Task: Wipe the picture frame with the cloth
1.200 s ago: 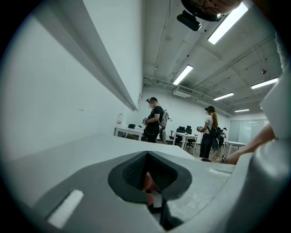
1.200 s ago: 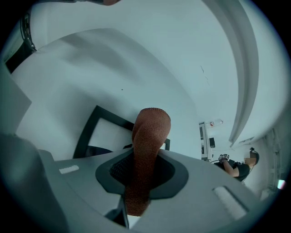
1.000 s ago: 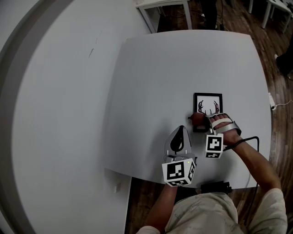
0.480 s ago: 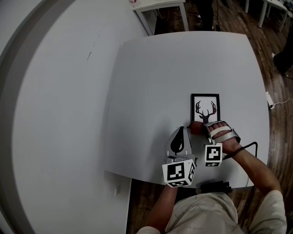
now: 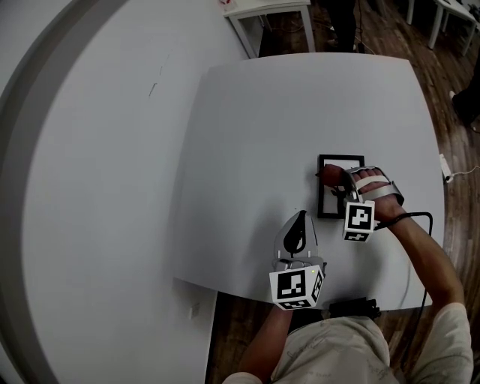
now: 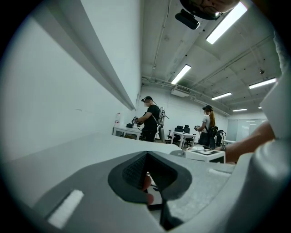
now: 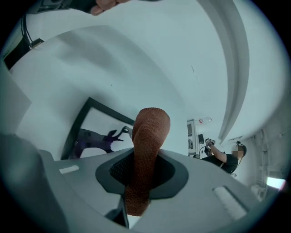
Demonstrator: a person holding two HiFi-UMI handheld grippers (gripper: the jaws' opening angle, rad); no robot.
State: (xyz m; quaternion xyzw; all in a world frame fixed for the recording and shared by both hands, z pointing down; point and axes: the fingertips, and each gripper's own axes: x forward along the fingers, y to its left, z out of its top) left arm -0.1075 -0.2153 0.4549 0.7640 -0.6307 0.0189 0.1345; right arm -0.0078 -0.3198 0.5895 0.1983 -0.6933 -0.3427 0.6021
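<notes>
A black picture frame (image 5: 330,206) with a deer-antler print lies flat on the white table (image 5: 255,135), right of centre. My right gripper (image 5: 335,180) is shut on a rust-brown cloth (image 5: 327,175), which presses on the frame's upper left part. In the right gripper view the cloth (image 7: 146,145) stands up between the jaws, and the picture frame (image 7: 80,122) lies just beyond it. My left gripper (image 5: 299,217) rests on the table to the frame's lower left, apart from it. Its jaws are together with nothing held.
The table's near edge (image 5: 247,292) runs just behind my left gripper. A black cable (image 5: 420,225) trails off the right side. A small white desk (image 5: 270,11) stands beyond the far edge. People and desks (image 6: 182,132) fill the room's background.
My right gripper has drawn the cloth from the frame's lower left corner up to its upper left part. The left gripper has stayed put.
</notes>
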